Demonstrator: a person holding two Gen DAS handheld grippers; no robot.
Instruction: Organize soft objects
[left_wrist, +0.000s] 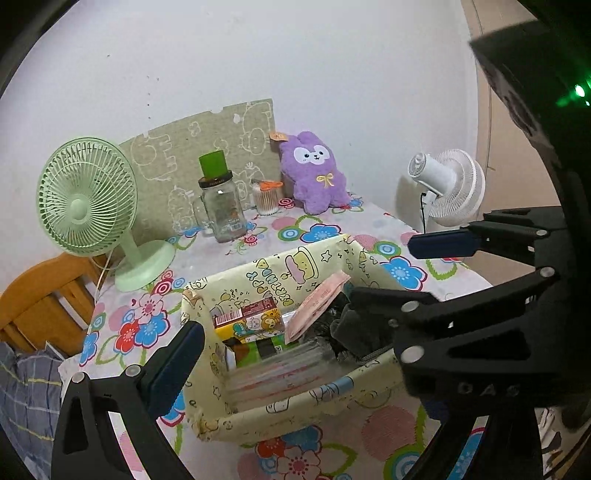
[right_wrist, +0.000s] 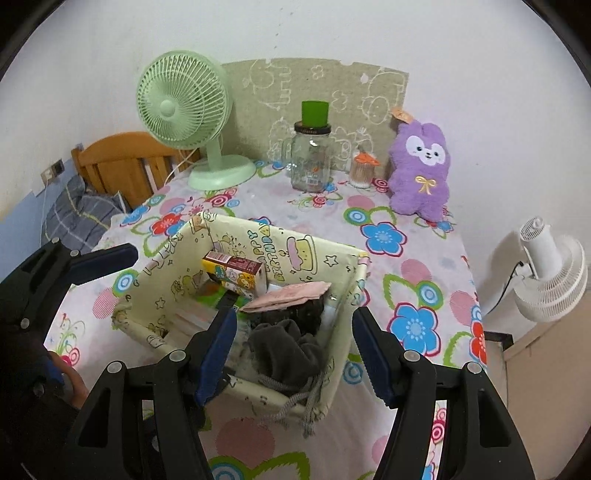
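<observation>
A pale yellow cartoon-print fabric bin (right_wrist: 162, 295) stands on the flower-patterned surface (right_wrist: 413, 273), holding a grey drawstring cloth (right_wrist: 288, 354) at its near right corner, a pink packet (right_wrist: 291, 295) and a small printed carton (right_wrist: 236, 275). The right gripper (right_wrist: 295, 347) hangs over the bin's near edge with its jaws apart, the grey cloth lying loose between them, while the left gripper (left_wrist: 295, 295) is beside the bin, its jaws likewise apart and empty. At the back of the surface sit a purple plush rabbit (right_wrist: 421, 170), a glass jar with a green lid (right_wrist: 310, 155), a green desk fan (right_wrist: 184, 107) and a small cotton-swab jar (right_wrist: 364, 170).
</observation>
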